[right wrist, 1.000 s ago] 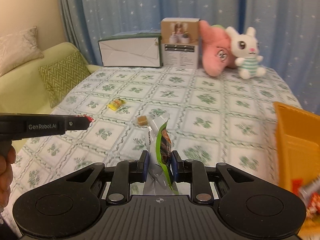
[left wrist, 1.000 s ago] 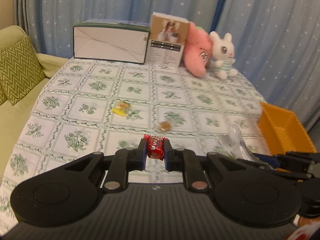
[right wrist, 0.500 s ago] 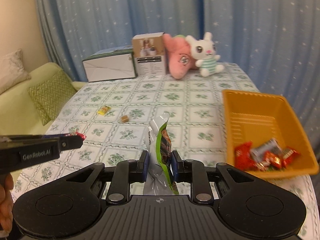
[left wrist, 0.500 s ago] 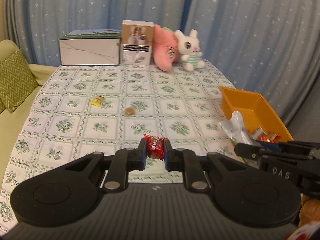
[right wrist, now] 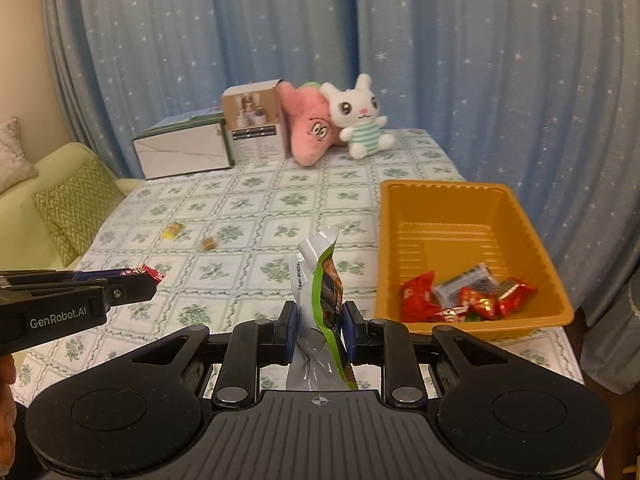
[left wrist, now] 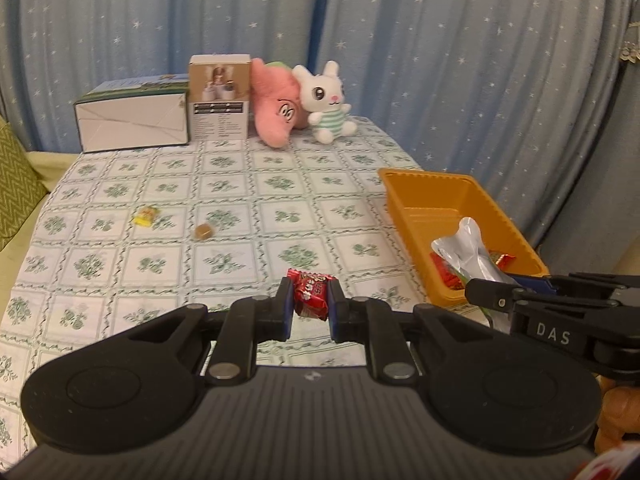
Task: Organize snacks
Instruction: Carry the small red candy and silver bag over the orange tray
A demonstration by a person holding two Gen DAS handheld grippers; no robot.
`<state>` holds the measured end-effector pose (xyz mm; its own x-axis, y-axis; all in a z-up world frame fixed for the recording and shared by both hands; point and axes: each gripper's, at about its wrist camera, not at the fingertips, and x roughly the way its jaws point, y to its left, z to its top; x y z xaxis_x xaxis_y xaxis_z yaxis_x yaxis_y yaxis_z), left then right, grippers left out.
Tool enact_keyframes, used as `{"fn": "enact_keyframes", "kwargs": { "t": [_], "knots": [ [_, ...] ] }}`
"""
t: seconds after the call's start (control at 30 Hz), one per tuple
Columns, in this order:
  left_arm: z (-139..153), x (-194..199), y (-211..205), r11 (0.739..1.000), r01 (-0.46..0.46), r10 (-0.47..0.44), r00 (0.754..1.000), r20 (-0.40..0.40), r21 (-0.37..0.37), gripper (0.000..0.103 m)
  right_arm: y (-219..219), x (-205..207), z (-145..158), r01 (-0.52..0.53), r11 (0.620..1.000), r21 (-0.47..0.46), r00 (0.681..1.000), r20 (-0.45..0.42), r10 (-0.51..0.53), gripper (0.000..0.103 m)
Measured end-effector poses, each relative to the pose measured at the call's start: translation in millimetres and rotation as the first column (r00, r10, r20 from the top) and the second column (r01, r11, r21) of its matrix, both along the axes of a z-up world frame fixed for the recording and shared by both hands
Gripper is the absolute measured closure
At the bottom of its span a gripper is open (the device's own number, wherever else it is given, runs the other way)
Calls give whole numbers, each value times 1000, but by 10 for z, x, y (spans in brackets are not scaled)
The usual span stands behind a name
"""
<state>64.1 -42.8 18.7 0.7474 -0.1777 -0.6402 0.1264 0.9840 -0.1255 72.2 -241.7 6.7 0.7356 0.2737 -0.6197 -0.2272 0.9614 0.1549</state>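
My left gripper has its jaws clamped on a small red candy wrapper, which sticks up between the blue pads above the tablecloth. My right gripper is pinched tight on a silver and green snack pouch that stands upright between its pads, its crinkled top rising over the cloth. From the right wrist view I see the orange tray just to the right of the pouch, near the table's right edge, with several red and silver wrapped snacks gathered at its near end. Two pieces lie loose on the cloth well to the left: a yellow candy and, near it, a small brown one. At the far edge stand a white carton, a brown printed box, a pink plush and a white rabbit toy, all side by side against the starry blue curtain.
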Motion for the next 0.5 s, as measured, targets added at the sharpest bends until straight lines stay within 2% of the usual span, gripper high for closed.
{"fn": "enact_keyframes", "kwargs": {
  "t": [0.5],
  "knots": [
    [75,225,-589,993,120,-120,993,10,-2,88,-496,21,74,100,995,10,995,11,-100,79]
  ]
}}
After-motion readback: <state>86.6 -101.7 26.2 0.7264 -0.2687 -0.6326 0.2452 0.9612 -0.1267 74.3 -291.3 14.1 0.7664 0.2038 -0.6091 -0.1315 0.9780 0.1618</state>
